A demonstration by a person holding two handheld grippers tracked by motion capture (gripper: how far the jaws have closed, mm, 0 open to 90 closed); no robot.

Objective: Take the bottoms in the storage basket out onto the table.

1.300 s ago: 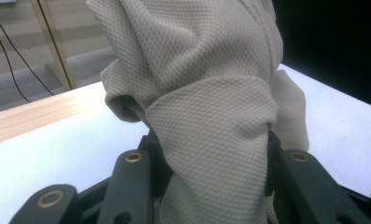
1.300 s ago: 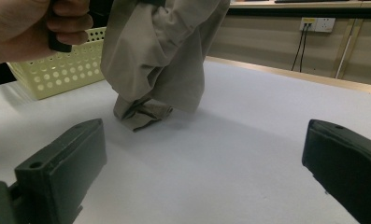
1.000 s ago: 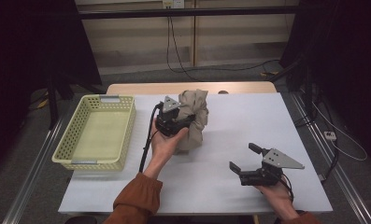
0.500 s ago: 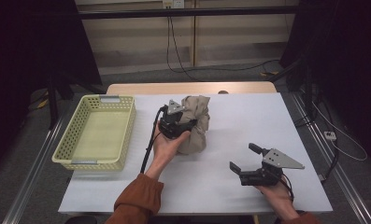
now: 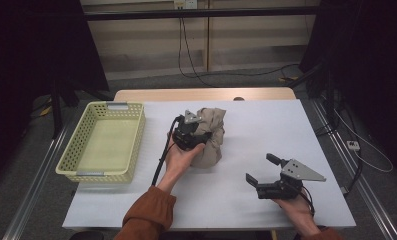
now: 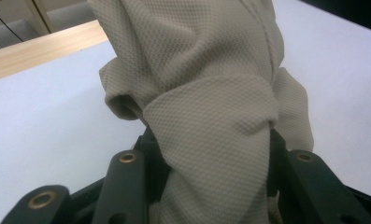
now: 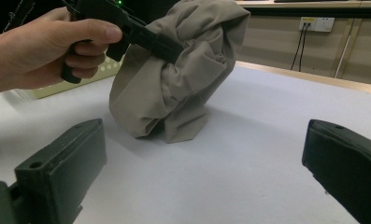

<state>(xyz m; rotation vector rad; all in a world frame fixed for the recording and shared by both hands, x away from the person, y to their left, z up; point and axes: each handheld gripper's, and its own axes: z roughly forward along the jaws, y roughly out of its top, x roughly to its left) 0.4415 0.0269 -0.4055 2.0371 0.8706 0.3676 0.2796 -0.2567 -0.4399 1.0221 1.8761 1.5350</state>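
A beige cloth is bunched up and lifted at the middle of the white table, its lower folds still touching the surface. My left gripper is shut on the cloth; in the left gripper view the fabric is pinched between the two black jaws. My right gripper rests low near the table's front right, open, with nothing between its fingers. From the right gripper view the cloth hangs from the left gripper, held by a hand.
A pale yellow perforated basket stands at the table's left side. A wooden strip runs along the far edge. Cables hang at the wall behind, and dark stands flank the table.
The left gripper has carried the cloth slightly right and away from me, lifting it into a taller bundle. The right gripper has stayed where it was.
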